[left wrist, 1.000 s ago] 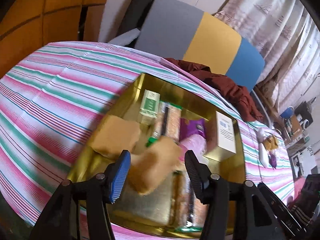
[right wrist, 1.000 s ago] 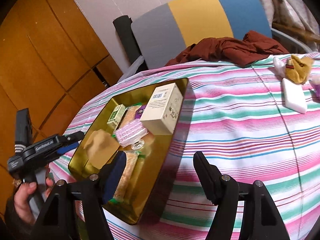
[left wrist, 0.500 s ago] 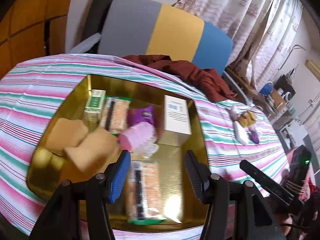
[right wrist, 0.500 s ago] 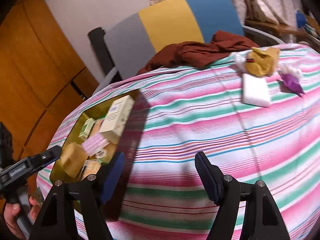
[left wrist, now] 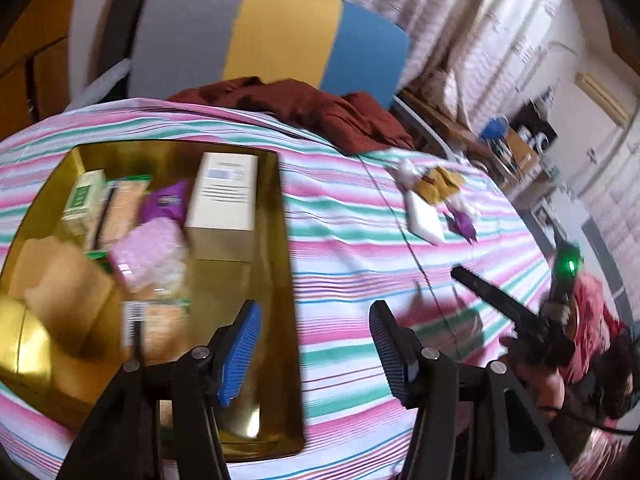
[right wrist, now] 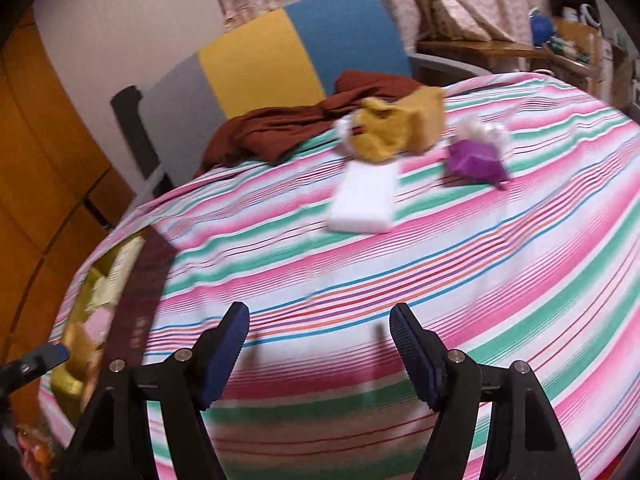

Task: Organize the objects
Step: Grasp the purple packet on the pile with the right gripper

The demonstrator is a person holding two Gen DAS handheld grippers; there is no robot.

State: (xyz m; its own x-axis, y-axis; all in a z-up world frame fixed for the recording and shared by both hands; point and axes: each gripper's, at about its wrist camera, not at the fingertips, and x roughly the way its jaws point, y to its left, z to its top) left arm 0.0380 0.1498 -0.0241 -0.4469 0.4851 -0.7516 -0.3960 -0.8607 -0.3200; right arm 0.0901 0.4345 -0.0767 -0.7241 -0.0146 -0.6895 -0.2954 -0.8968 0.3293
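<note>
A gold tray (left wrist: 224, 280) on the striped tablecloth holds a white box (left wrist: 224, 192), a green box (left wrist: 82, 200), snack bars, a pink piece (left wrist: 148, 248) and tan sponges (left wrist: 60, 280). My left gripper (left wrist: 316, 344) hangs open over the tray's right edge with nothing between its fingers. In the right wrist view my right gripper (right wrist: 320, 344) is open and empty above bare cloth. Beyond it lie a white block (right wrist: 364, 200), a yellow cloth bundle (right wrist: 396, 124), a purple packet (right wrist: 476, 160) and a white wad (right wrist: 480, 128). The tray (right wrist: 132, 300) shows at the left edge of that view.
A maroon garment (right wrist: 288, 128) is draped over the table's far edge, against a grey, yellow and blue chair back (right wrist: 280, 60). A cluttered desk (left wrist: 504, 144) and curtains stand to the right. Wooden cabinets fill the left. The pictures are motion-blurred.
A tan sponge that was between my left fingers now lies in the tray. Both grippers have swung right, from the tray toward the loose items on the cloth.
</note>
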